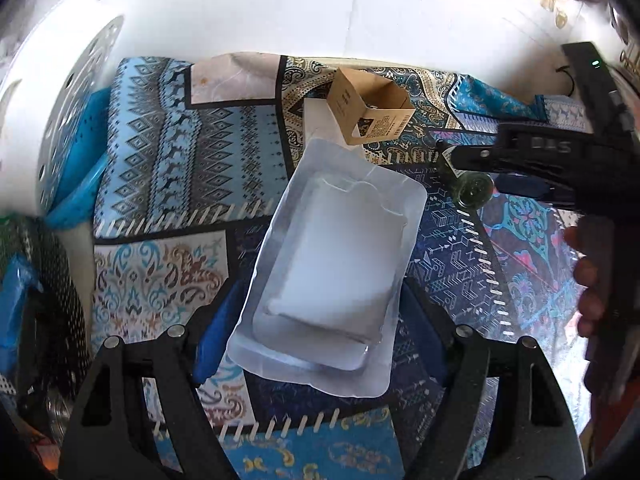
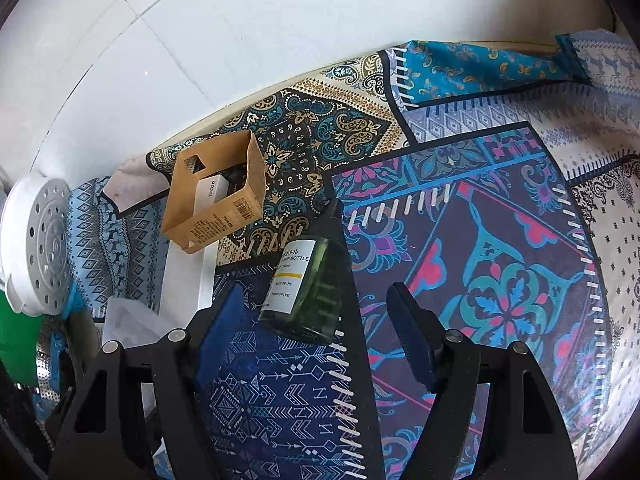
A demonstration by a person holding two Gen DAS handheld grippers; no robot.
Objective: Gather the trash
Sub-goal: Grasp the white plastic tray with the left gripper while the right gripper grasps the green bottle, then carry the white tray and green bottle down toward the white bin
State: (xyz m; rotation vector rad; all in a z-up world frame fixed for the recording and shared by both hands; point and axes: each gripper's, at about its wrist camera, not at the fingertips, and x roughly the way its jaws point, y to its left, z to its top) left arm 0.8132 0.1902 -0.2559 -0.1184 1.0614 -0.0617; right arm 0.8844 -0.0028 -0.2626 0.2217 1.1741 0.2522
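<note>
Left jaws clamp the clear plastic tray (image 1: pixel 332 264) at its sides; right jaws stand apart, the green bottle (image 2: pixel 310 292) lying between them on the patterned cloth (image 2: pixel 500 240).

A patchwork-printed tablecloth in blues, creams and pinks (image 2: pixel 500 240) is covering the table, its paisley and arrow panels showing bright. Beyond it, pale white floor tiles (image 1: pixel 340 8) are catching the light. At the left edge a white perforated disc (image 2: pixel 48 248) is leaning, possibly a fan cover.
</note>
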